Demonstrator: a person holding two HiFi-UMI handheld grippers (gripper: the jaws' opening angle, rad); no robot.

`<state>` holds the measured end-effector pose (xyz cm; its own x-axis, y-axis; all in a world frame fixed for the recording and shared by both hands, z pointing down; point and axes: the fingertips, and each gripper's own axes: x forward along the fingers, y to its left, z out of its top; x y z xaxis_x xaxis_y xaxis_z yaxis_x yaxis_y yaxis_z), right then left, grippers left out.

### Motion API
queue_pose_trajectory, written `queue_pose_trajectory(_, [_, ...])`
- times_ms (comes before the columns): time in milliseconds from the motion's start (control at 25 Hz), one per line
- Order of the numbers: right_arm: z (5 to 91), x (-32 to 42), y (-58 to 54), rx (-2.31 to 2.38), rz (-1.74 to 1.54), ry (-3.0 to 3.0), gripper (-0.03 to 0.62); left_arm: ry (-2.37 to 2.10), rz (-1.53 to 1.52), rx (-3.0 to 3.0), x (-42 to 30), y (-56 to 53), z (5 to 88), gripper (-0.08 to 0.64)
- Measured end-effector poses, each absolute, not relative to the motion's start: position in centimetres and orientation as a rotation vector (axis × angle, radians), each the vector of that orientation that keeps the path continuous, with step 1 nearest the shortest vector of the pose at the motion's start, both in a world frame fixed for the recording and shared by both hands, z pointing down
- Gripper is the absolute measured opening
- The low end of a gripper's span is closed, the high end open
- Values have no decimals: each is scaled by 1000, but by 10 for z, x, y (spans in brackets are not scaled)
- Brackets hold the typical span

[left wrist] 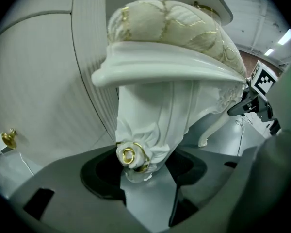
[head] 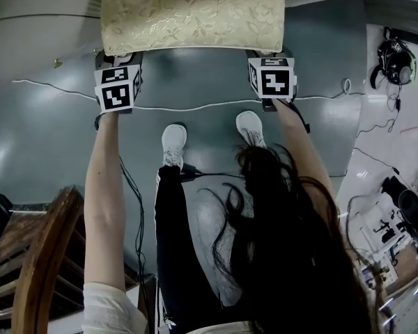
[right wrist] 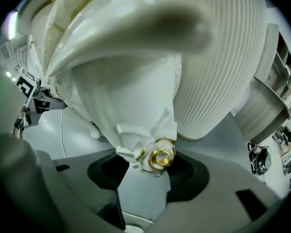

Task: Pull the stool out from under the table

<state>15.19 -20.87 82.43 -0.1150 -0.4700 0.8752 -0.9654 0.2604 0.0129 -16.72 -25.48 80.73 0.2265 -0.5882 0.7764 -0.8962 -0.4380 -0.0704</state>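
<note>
Upright stool, long axis left-right

White cable — headphones at right.

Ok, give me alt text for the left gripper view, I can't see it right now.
The left gripper grips a white carved stool leg at its gold-trimmed rose, just below the seat rim and patterned cushion. The right gripper shows at far right.
</note>
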Motion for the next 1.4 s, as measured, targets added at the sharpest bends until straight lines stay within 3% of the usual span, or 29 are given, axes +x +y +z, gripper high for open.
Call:
queue_pose_trajectory(680, [831,176,-164,1198,661,-1769,242,-1476,974,1996,-147,-160,817,272])
queue_pose_trajectory(1400, [827,176,-155,1209,661,-1725,240,-1383,1034,1995,-147,-156,811,273])
